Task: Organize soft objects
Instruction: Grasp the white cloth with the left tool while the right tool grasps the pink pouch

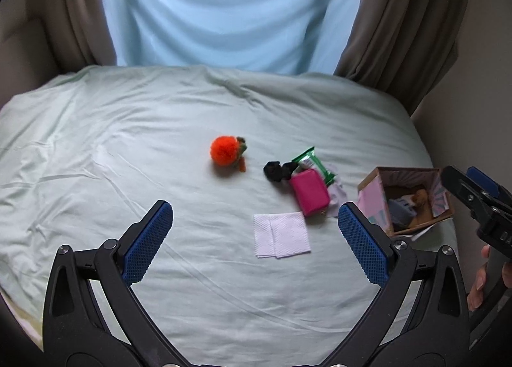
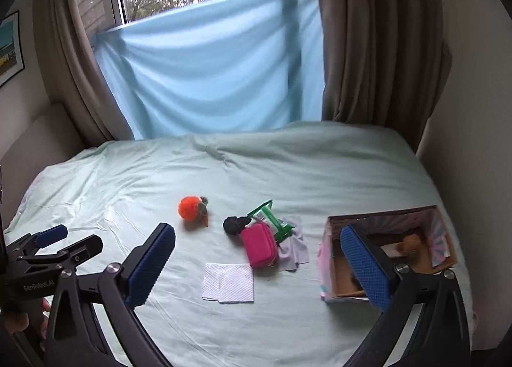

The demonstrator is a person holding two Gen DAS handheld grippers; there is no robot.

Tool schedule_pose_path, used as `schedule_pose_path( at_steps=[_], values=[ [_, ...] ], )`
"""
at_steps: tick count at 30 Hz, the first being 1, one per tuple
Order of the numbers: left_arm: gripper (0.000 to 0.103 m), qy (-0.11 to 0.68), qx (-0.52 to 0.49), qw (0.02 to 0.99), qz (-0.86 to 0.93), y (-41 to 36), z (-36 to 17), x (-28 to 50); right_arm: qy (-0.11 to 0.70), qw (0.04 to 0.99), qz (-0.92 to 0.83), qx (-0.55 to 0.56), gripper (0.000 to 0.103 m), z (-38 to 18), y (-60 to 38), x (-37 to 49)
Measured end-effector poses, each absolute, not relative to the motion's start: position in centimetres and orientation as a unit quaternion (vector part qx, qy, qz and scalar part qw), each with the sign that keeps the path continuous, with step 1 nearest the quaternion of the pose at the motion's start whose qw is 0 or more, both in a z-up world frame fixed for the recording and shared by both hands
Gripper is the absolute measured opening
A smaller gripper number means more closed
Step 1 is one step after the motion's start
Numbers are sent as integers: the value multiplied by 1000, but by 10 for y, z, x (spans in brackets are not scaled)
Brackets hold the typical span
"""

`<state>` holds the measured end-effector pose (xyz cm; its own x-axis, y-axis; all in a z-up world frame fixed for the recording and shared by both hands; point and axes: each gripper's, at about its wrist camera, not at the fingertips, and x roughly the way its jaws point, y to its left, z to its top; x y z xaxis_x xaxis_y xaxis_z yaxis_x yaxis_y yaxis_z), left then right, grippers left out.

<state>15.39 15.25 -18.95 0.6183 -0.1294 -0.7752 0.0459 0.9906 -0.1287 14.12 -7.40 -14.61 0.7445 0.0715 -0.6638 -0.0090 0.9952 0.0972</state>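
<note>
An orange plush fruit (image 1: 225,153) (image 2: 191,207) lies mid-bed. To its right sit a black soft lump (image 1: 276,171) (image 2: 234,224), a pink pouch (image 1: 309,192) (image 2: 259,248), a green packet (image 1: 313,162) (image 2: 268,215) and a lilac cloth (image 2: 293,247). A white folded tissue (image 1: 281,235) (image 2: 228,282) lies nearer. An open cardboard box (image 1: 371,203) (image 2: 329,271) at the right holds a brown plush (image 1: 420,205). My left gripper (image 1: 256,239) is open and empty above the tissue. My right gripper (image 2: 256,271) is open and empty, its right finger in front of the box.
The pale green bedsheet (image 1: 128,142) covers the bed. A blue cloth (image 2: 208,78) and brown curtains (image 2: 377,46) hang behind. A wall runs along the bed's right side (image 2: 480,142).
</note>
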Motion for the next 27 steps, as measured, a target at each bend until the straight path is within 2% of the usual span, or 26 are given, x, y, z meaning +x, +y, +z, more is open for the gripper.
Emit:
schedule_pose_path(
  at_steps=[13,16,22,27],
  values=[
    [102,499,-63,863,-48,125,-343,217,432,899,55,48,103,-287,-76,251],
    [102,509,-63,857,-51,112,-377,223,446,892,62,50,97,-321,-79,270],
    [102,534,-64,841,-61,88,-439,236,469,879,76,38,94,-379,-83,299],
    [102,545,-48,835,-53,72,-478,242,485,869,94,33,84,-416,-80,315]
  ],
)
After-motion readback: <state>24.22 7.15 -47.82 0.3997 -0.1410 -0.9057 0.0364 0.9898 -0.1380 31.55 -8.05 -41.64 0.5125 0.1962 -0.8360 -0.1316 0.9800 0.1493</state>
